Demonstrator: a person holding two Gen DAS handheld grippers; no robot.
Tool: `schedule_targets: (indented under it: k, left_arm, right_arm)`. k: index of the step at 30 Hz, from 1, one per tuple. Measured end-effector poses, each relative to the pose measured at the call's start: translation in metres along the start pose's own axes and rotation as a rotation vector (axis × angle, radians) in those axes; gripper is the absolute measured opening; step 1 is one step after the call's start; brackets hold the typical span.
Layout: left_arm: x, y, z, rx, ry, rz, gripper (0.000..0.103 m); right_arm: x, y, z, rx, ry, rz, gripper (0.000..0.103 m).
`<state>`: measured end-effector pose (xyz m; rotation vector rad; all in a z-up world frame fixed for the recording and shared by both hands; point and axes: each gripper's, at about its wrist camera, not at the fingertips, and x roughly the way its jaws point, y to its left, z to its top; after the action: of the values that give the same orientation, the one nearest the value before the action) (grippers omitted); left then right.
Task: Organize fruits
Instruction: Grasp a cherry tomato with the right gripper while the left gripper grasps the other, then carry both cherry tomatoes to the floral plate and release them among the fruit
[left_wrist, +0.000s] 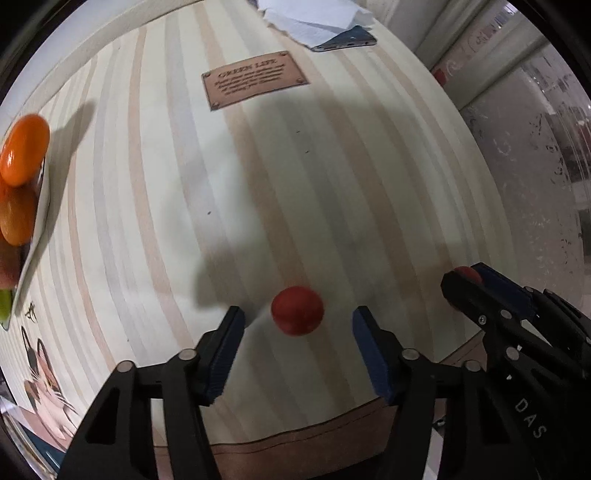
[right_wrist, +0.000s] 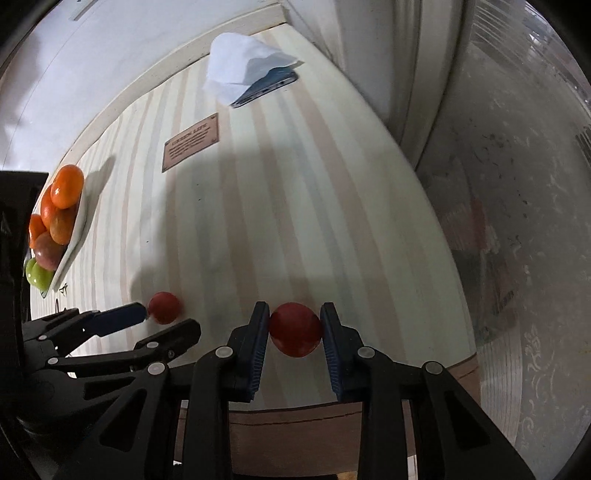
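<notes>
My left gripper (left_wrist: 297, 334) is open, its blue pads on either side of a small red fruit (left_wrist: 297, 310) that lies on the striped mat; the pads do not touch it. The same fruit (right_wrist: 164, 307) and the left gripper (right_wrist: 168, 323) show at the left of the right wrist view. My right gripper (right_wrist: 294, 328) is shut on a second red fruit (right_wrist: 294, 329) near the mat's front edge. In the left wrist view the right gripper (left_wrist: 467, 282) holds that fruit (left_wrist: 468, 274) at the right. A white plate (right_wrist: 75, 236) holds oranges (right_wrist: 66, 186), an apple and green fruit at the left.
A striped table mat (left_wrist: 258, 184) with a brown label patch (left_wrist: 255, 79) covers the table. A white tissue (right_wrist: 243, 64) lies over a phone (right_wrist: 266, 88) at the far end. The table's front edge (right_wrist: 295, 417) is just under the grippers. A wall and patterned floor lie to the right.
</notes>
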<state>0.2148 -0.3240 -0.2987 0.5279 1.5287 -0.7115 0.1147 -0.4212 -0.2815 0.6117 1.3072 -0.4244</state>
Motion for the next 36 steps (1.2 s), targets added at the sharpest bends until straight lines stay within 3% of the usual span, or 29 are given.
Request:
schedule_targets:
  k: [8, 19, 27, 36]
  left_arm:
    - [-0.004, -0.019, 0.006, 0.012, -0.021, 0.000, 0.026]
    - [-0.023, 0.007, -0.002, -0.036, -0.053, -0.041, 0.025]
    - [-0.053, 0.071, -0.021, -0.158, -0.099, -0.084, 0.025]
    - [-0.119, 0.194, -0.060, -0.419, -0.226, -0.096, 0.025]
  right_arm:
    - [0.000, 0.001, 0.000, 0.002, -0.003, -0.003, 0.031]
    - [-0.011, 0.009, 0.006, -0.033, -0.028, -0.008, 0.031]
    - [-0.021, 0.045, 0.016, -0.104, -0.039, 0.032, 0.031]
    - [-0.028, 0.131, 0.034, -0.236, -0.042, 0.169, 0.031]
